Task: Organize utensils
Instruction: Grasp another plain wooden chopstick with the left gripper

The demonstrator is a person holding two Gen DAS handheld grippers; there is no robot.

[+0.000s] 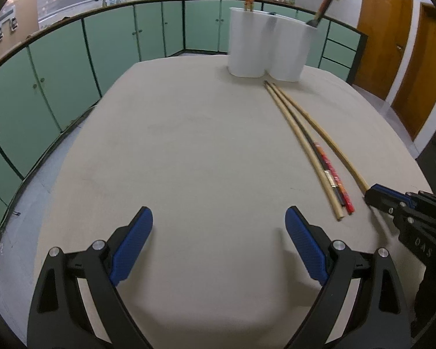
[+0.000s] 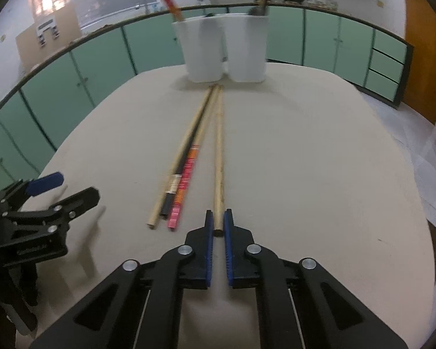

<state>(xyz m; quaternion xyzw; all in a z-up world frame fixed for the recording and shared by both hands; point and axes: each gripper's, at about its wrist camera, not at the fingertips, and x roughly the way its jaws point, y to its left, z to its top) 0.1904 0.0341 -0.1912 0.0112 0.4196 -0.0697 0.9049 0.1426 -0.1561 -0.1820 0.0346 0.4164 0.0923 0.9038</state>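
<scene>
Chopstick of plain pale wood [image 2: 219, 157], lower centre, sits clamped in the right gripper [image 2: 218, 226] fingers; left gripper [image 1: 219, 232] gapes empty. Next: lift toward the white holder [image 2: 223, 49].

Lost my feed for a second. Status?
Right gripper shut on plain chopstick. Left gripper open, empty. Three chopsticks loose on table. White holder ahead, path clear.

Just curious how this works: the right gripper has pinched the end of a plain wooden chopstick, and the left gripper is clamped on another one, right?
Not quite. The left gripper is open and holds nothing, as the left wrist view shows. The right gripper does pinch the wooden chopstick.
</scene>
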